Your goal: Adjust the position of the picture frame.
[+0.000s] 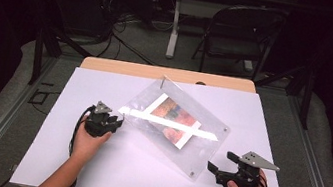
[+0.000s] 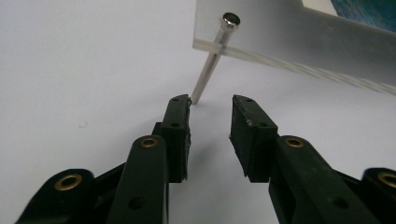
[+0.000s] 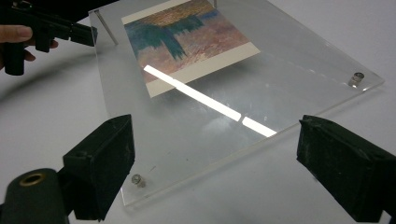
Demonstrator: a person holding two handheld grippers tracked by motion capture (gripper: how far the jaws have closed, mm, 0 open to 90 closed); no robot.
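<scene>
The left gripper (image 2: pixel 211 105) is black, with brass-coloured rings at its joints. Just ahead of its fingertips (image 2: pixel 180 105) stands a silvery pin (image 2: pixel 212 60) through a clear acrylic frame (image 1: pixel 206 150). Inside the frame, a white-bordered print (image 3: pixel 187 37) shows streaky orange, red and teal-blue strokes. The right gripper (image 3: pixel 215 158) is black too, over a white table cover (image 1: pixel 141 175).

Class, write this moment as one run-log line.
left gripper: open, at frame's leg pin | right gripper: open, near corner | acrylic frame: tilted, print inside
</scene>
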